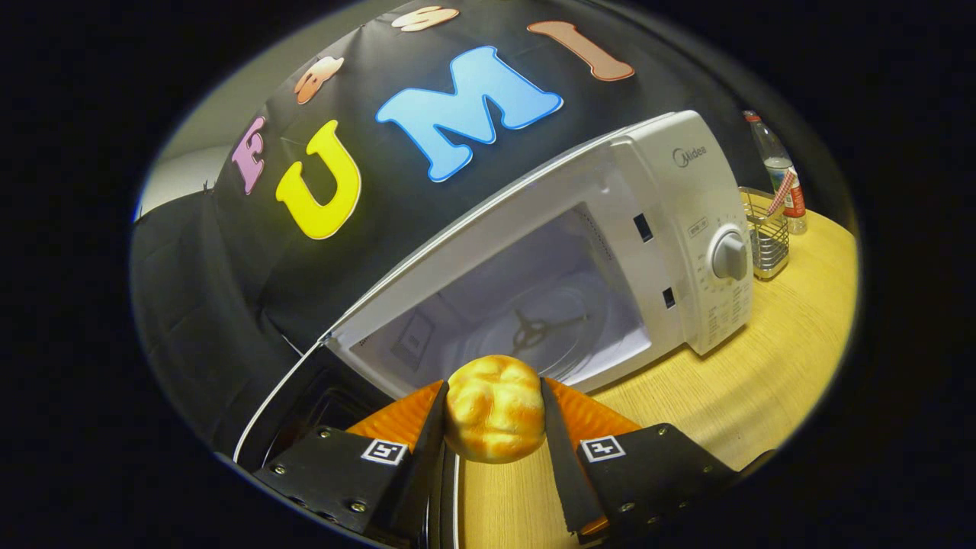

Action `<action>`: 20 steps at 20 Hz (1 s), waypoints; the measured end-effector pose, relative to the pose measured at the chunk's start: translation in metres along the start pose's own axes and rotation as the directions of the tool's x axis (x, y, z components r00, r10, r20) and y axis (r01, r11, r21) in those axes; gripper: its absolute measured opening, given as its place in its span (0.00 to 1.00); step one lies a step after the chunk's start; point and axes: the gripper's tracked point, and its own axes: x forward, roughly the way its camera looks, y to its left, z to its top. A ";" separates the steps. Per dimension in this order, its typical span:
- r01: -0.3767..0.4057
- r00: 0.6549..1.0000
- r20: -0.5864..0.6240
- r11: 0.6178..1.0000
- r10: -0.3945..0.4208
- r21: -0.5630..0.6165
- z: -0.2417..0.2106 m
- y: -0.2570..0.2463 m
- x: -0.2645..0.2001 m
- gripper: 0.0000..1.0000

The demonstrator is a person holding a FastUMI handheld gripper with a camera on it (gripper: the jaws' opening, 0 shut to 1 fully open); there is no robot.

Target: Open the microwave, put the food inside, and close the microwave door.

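A golden, lumpy bread roll (pixel 494 409) sits between my two fingers, and my gripper (pixel 494 412) is shut on it, both pads pressing its sides. Just beyond the roll stands the white microwave (pixel 671 191) on the wooden table. Its door (pixel 305 396) hangs swung open to the left. The lit cavity shows the glass turntable (pixel 549 335) with its roller ring, nothing on it. A round control knob (pixel 730 255) sits on the panel at the right. The roll is held just in front of the cavity's lower lip.
A wire metal basket (pixel 765 232) and a clear bottle with a red cap (pixel 778 168) stand on the wooden table (pixel 762 381) right of the microwave. The open door blocks the left side.
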 end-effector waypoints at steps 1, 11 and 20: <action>0.000 1.000 0.003 1.000 0.000 0.013 -0.001 0.000 0.008 0.70; 0.065 0.997 0.047 0.996 -0.068 0.058 -0.003 -0.013 0.074 0.71; 0.148 0.987 0.063 0.989 -0.149 0.023 -0.008 -0.025 0.110 0.74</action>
